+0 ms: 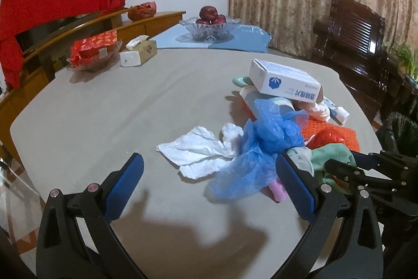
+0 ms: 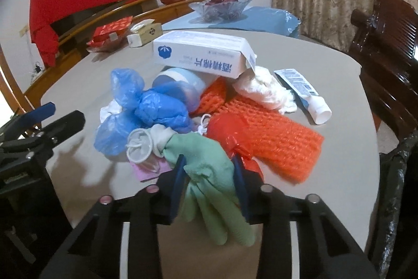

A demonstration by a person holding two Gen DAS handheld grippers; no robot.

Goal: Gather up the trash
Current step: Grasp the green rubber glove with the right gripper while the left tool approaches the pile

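A trash pile lies on the grey table (image 1: 91, 109): a blue plastic bag (image 1: 263, 143), crumpled white tissue (image 1: 198, 151), orange foam net (image 2: 266, 132), a white box with blue print (image 2: 201, 54), a tube (image 2: 305, 96) and a pale green glove (image 2: 209, 174). My right gripper (image 2: 209, 166) is shut on the green glove at the pile's near edge; the glove hangs between the fingers. My left gripper (image 1: 209, 169) is open, low over the table, its fingers either side of the tissue and blue bag. It also shows in the right wrist view (image 2: 52, 117) at left.
A glass bowl of red fruit (image 1: 209, 25) on a blue mat, a tissue box (image 1: 139, 52) and a red packet (image 1: 94, 49) stand at the table's far side. A dark wooden chair (image 1: 358, 43) and a black-lined bin (image 2: 399, 174) are on the right.
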